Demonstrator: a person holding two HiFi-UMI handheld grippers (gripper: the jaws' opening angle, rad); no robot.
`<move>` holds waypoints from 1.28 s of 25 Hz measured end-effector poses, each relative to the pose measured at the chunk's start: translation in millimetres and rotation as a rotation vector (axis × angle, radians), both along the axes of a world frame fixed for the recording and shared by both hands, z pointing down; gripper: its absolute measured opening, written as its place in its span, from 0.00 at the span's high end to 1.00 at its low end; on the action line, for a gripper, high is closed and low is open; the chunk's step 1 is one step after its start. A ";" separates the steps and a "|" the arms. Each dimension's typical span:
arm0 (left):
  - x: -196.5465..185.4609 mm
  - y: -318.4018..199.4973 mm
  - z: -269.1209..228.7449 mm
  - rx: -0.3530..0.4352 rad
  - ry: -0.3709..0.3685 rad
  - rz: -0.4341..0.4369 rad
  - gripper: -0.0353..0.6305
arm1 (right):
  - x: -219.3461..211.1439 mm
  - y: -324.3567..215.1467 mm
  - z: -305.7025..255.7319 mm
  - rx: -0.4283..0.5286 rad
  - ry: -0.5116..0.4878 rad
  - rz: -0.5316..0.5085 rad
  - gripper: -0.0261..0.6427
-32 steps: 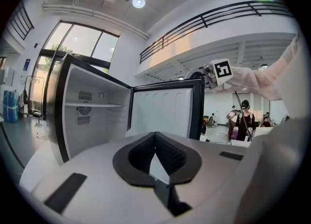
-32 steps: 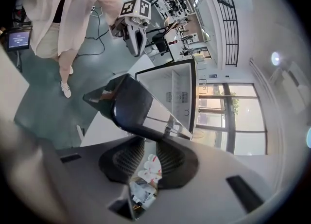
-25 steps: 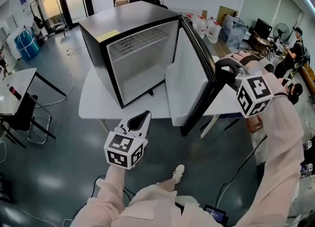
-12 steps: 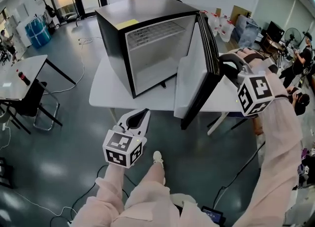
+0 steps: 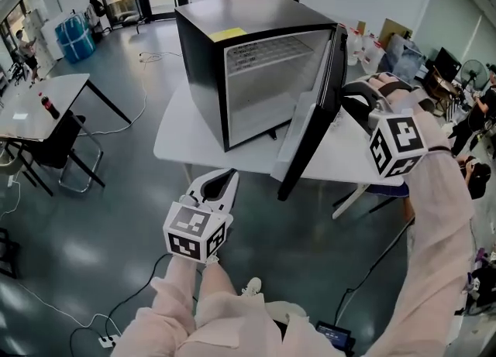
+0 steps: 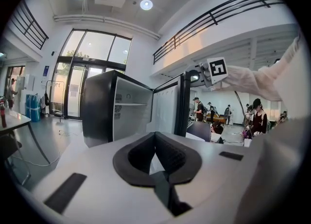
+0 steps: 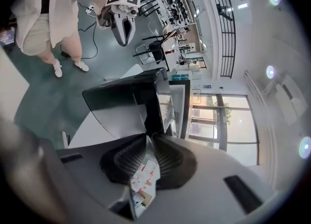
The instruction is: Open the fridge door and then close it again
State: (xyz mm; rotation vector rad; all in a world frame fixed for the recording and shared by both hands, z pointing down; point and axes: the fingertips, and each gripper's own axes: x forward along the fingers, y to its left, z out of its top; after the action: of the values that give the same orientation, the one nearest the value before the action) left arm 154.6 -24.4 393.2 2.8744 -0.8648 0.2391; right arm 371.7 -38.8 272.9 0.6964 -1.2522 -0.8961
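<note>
1. Head view: the fridge (image 5: 232, 30) stands on a white table (image 5: 182, 135) in the upper middle. Its door (image 5: 310, 142) is half open, and the free edge hangs out past the table's near edge toward the centre.
2. The right gripper (image 5: 349, 104), centre right, sits against the door's outer face near its top edge, above the table's right part.
3. The left gripper (image 5: 226, 177), lower centre, hangs over bare floor (image 5: 101, 224) just in front of the table's edge. It is near the door's lower corner but apart from it.
4. Open floor spreads across the left and bottom of the frame. A second table (image 5: 31, 108) and a chair (image 5: 58, 150) stand at the left edge, well apart from the fridge. A cable (image 5: 128, 305) trails at lower left.
5. Left gripper view: the jaws meet at the tips and hold nothing. The fridge stands centre left with the door nearly edge-on at centre, and a strip of white interior shows between them.
6. Right gripper view: the jaws stand a narrow slit apart and have just been closing. The door's black edge sits right at their tips, with nothing visibly pinched between the pads. Open floor fills the left of the frame, and windows (image 7: 214, 116) fill the right.
</note>
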 end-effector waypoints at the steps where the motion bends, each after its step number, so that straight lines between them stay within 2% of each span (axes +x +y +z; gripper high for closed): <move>1: -3.0 -0.8 -1.0 0.005 -0.003 -0.004 0.93 | -3.4 -3.1 -0.2 0.002 0.006 -0.006 0.88; 5: -16.1 -5.0 -2.8 0.023 -0.027 -0.020 0.93 | -16.9 -16.5 -1.1 0.014 0.019 -0.025 0.88; 16: -45.5 -16.4 -5.4 0.017 -0.016 -0.089 0.93 | -45.5 -47.9 -1.7 0.012 0.100 -0.074 0.88; 25: -65.7 -29.4 -0.8 -0.001 -0.010 -0.153 0.93 | -62.9 -75.9 -0.3 0.015 0.112 -0.111 0.88; 32: -74.2 -44.3 3.7 -0.012 -0.009 -0.180 0.93 | -74.5 -100.3 0.5 0.007 0.079 -0.126 0.88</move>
State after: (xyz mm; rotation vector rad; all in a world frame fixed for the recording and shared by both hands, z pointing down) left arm 80.3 -68.7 396.9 2.7638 -1.1108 0.2366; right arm 297.2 -139.1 273.4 0.5866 -1.2335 -1.0222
